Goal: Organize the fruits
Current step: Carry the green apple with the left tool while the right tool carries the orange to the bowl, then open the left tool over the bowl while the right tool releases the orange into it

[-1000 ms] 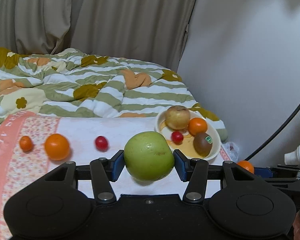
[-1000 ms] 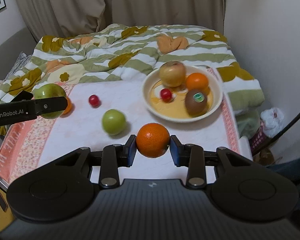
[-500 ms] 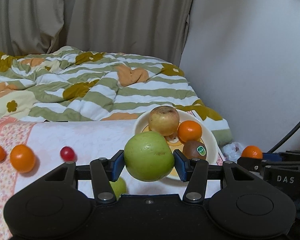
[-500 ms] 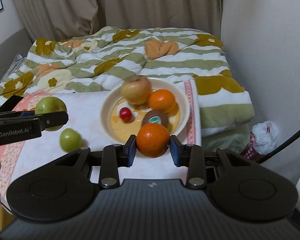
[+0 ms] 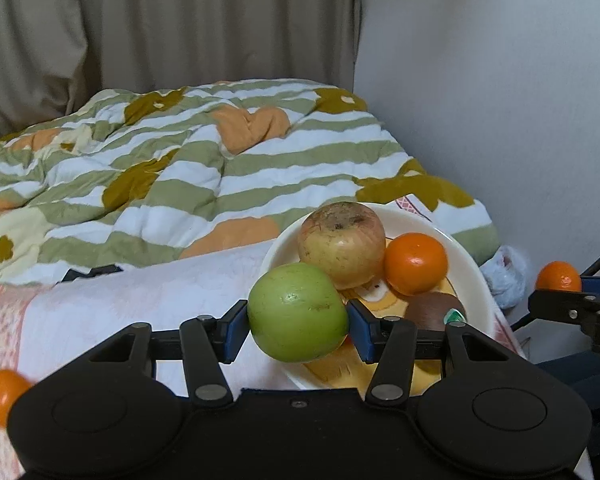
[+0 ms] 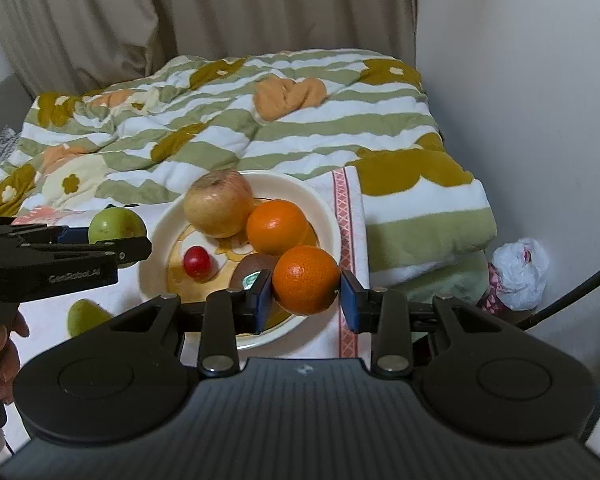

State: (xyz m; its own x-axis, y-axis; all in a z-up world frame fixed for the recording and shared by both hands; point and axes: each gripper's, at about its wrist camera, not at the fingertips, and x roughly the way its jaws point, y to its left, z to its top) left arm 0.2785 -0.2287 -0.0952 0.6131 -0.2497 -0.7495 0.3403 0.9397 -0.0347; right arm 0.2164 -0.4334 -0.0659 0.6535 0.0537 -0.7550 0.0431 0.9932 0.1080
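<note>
My left gripper [image 5: 298,318] is shut on a green apple [image 5: 298,312] and holds it at the near left rim of a cream bowl [image 5: 476,276]. The bowl holds a yellow-red apple [image 5: 342,244], an orange [image 5: 416,264], a kiwi [image 5: 436,312] and a red cherry tomato [image 6: 197,261]. My right gripper [image 6: 305,296] is shut on an orange [image 6: 306,280] and holds it over the bowl's [image 6: 152,248] near right side. The left gripper with its green apple [image 6: 116,226] shows at left in the right wrist view.
The bowl stands on a white and pink cloth [image 5: 100,320] at the bed's end. A small green fruit [image 6: 86,316] and a small orange [image 5: 4,396] lie on the cloth. A striped quilt [image 6: 260,120] lies behind. A wall and a white plastic bag [image 6: 520,276] are at right.
Both grippers have moved forward and closer to the bowl with their fruit still held. The right gripper's orange is now over the bowl's near side.
</note>
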